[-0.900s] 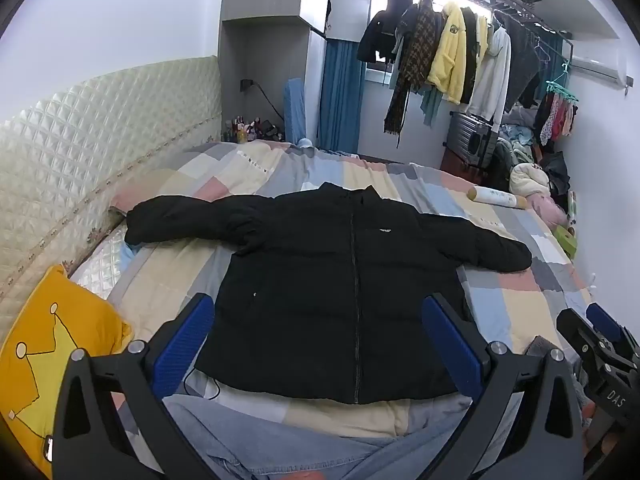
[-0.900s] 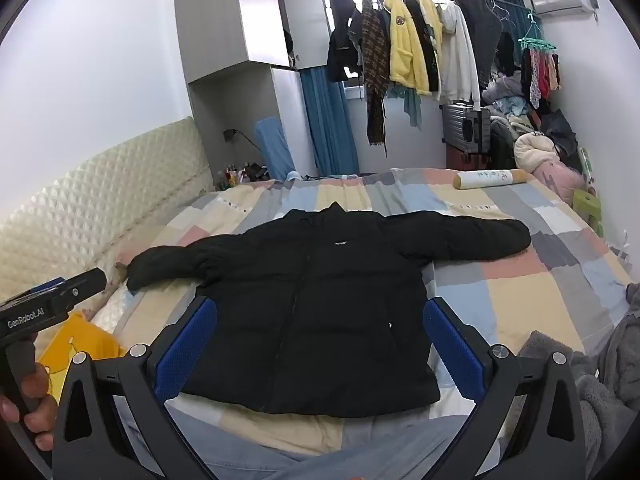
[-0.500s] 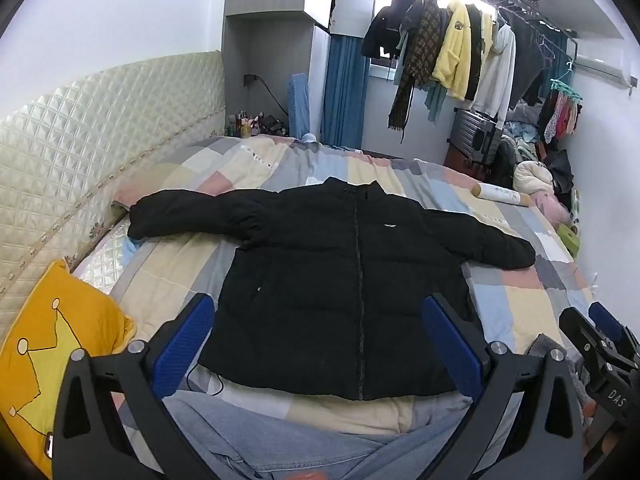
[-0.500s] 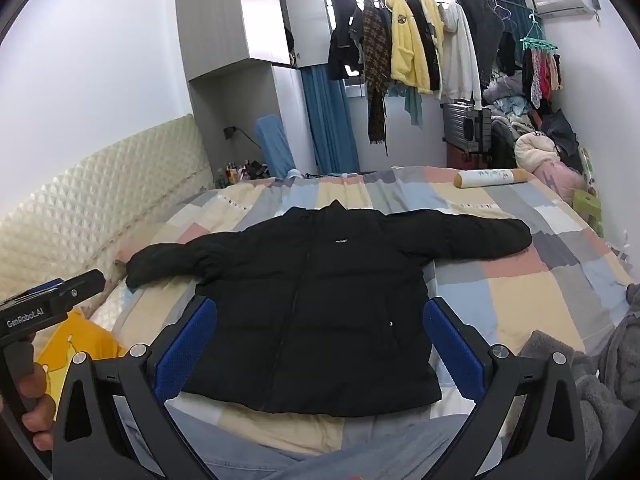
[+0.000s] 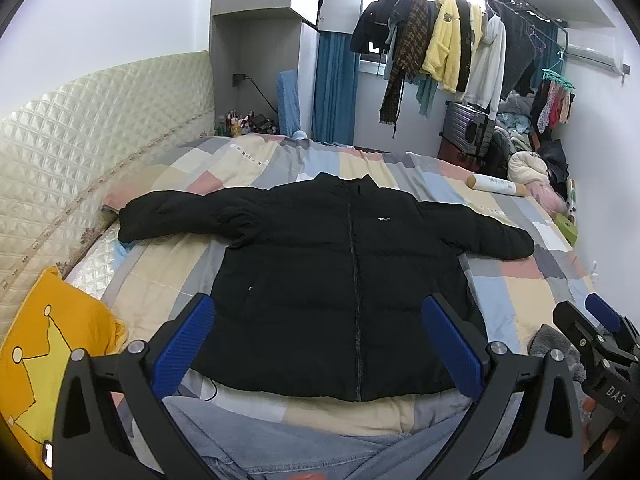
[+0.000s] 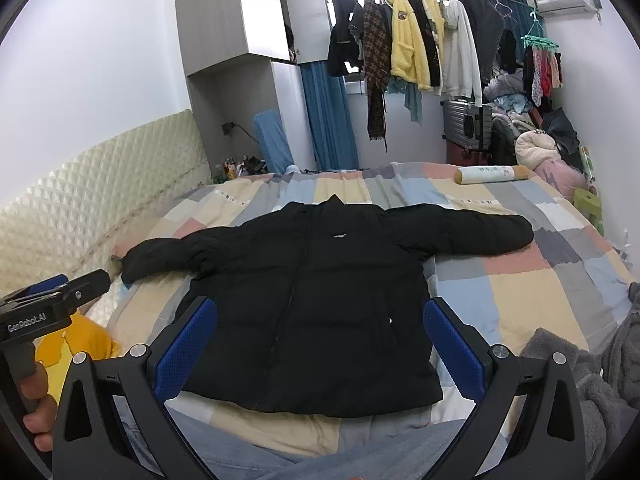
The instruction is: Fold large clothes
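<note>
Currently: black puffer jacket [image 5: 344,280], laid flat, front up, zipped, on the bed [image 5: 520,280], hem at the near edge, collar twd the far edge; long axis sleeve to sleeve, across the bed. Lies ahead of & below both tongs. Left tongs [image 5: 320,344] & right tongs [image 6: 320,344] spread wide, holding nothing, clear of the fabric. Each hand nearer its own-side sleeve. Look: matte, puffy, small white chest label.

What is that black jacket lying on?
The black jacket lies spread flat on a patchwork bedspread of beige, grey, blue and pink squares. What lies directly beneath the jacket is covered.
</note>
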`<state>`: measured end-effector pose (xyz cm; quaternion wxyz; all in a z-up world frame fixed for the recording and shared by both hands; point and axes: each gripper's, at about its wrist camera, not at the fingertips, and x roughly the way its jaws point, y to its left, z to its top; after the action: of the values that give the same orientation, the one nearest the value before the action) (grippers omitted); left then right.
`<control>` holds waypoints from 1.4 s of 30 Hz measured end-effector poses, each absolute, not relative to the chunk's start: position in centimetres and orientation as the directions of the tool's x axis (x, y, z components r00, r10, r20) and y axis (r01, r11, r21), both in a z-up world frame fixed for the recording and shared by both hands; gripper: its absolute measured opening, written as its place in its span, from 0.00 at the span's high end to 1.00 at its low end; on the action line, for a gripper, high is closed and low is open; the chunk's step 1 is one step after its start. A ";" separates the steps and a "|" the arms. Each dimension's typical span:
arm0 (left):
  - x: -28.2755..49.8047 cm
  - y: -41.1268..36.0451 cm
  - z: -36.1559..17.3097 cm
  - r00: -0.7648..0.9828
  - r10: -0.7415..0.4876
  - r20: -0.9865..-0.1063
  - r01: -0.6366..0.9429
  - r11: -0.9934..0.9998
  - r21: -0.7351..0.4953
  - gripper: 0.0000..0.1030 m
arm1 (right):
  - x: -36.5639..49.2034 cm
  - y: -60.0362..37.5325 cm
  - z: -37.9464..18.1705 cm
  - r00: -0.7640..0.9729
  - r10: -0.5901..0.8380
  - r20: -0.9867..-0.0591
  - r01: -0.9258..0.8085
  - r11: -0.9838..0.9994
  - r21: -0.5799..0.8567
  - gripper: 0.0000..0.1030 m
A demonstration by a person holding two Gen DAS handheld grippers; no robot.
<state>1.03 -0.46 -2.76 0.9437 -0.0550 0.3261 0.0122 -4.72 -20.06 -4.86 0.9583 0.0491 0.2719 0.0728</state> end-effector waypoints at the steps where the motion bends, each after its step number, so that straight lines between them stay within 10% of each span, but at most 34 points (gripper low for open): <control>1: 1.1 -0.5 -3.0 0.788 -0.012 -0.616 -0.061 0.993 -0.097 0.00 | -4.5 -19.8 -5.2 0.840 0.169 -0.515 -0.116 0.984 0.133 0.00; 42: 1.6 -0.7 -6.9 0.768 0.001 -0.640 -0.074 0.993 -0.088 0.00 | -3.5 -18.9 -9.5 0.809 0.179 -0.560 -0.120 0.983 0.141 0.00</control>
<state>1.62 -0.70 -6.88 0.9387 -0.0540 0.3398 0.0200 -3.47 -18.91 -9.47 0.9496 0.0496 0.2992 0.0788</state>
